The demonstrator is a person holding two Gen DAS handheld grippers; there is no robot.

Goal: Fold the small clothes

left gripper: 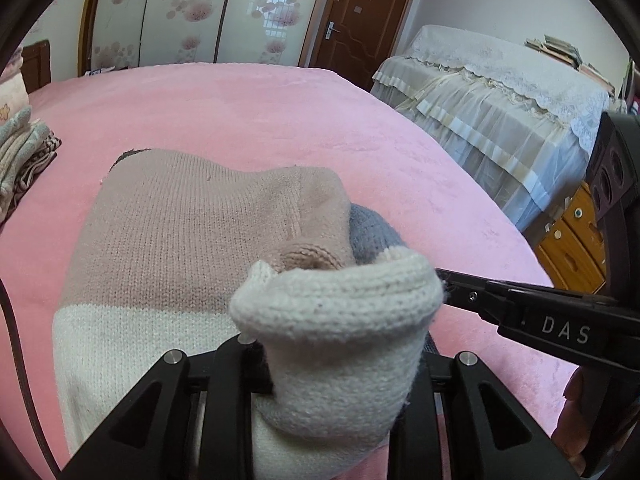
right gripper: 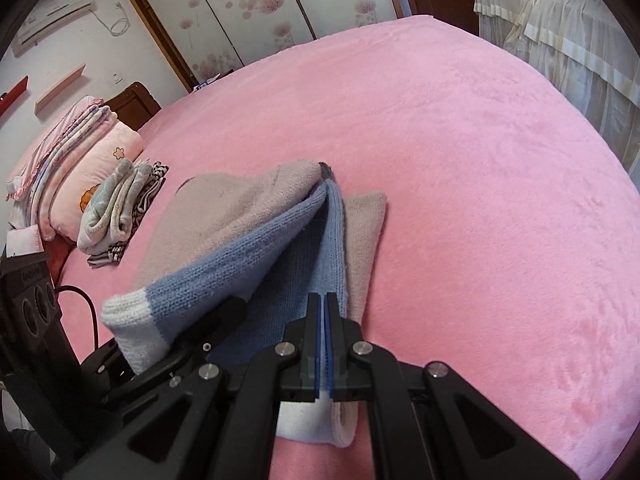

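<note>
Jaws pressed together on both my grippers: right gripper [right gripper: 324,312] pinching the white cuff of the knit sweater [right gripper: 240,216] at lower centre of frame; left gripper [left gripper: 264,344] clamping a raised white-cuffed sleeve [left gripper: 340,320]. Sweater lies on the pink blanket [right gripper: 460,160]. Folded clothes stack [right gripper: 116,204] at left.
</note>
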